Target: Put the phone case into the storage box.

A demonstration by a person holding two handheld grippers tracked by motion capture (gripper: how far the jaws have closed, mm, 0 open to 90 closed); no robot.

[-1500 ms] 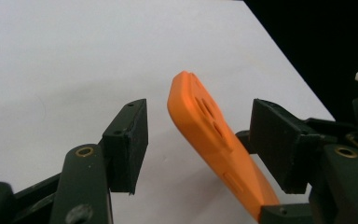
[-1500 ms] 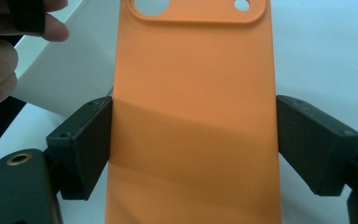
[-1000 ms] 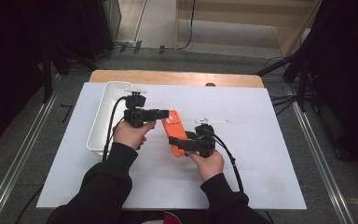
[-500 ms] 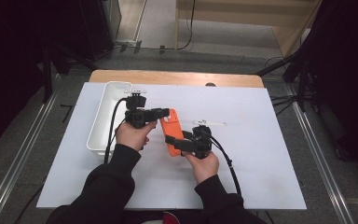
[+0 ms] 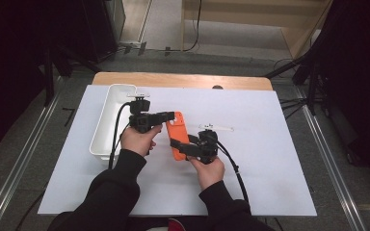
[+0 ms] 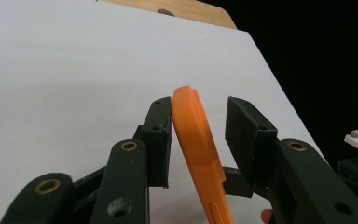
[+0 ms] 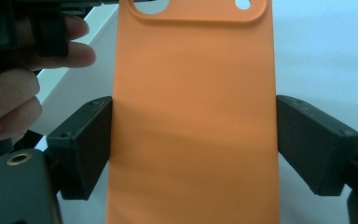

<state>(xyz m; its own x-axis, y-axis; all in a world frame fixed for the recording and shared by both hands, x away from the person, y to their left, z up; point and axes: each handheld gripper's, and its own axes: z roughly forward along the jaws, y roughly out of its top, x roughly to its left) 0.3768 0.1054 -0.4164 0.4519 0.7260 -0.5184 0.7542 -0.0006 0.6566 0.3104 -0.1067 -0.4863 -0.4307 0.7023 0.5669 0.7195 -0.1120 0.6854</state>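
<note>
Orange phone case [image 5: 178, 135], smooth and rubbery-looking, held off the bench [image 5: 270, 159] between both tools. Right hand-held gripper [image 5: 180, 147] grips it across its width at the lower half: in the right gripper view each jaw meets a long edge of the case [image 7: 193, 121]. Camera cutout sits at the far end from this gripper, so the case's long axis runs straight away along the jaws, toward the left hand-held gripper [image 5: 169, 115].

Left hand-held gripper straddles the top end of the case edge-on [image 6: 193, 135]. One pad [image 6: 161, 135] touches a face; the other pad [image 6: 247, 135] stands just clear, so not clamped yet. Jaws have just been closing, with the case between them.

White tray [image 5: 107, 120] lies just beyond the left gripper, on the side away from the case.

Step in hand, as I read it: second grip on the case's top end. To do it well:
- keep the right grip steady so the case does not twist;
- centre the left pads on the flat faces, clear of the cutout;
- close gently, since soft material may bow.
</note>
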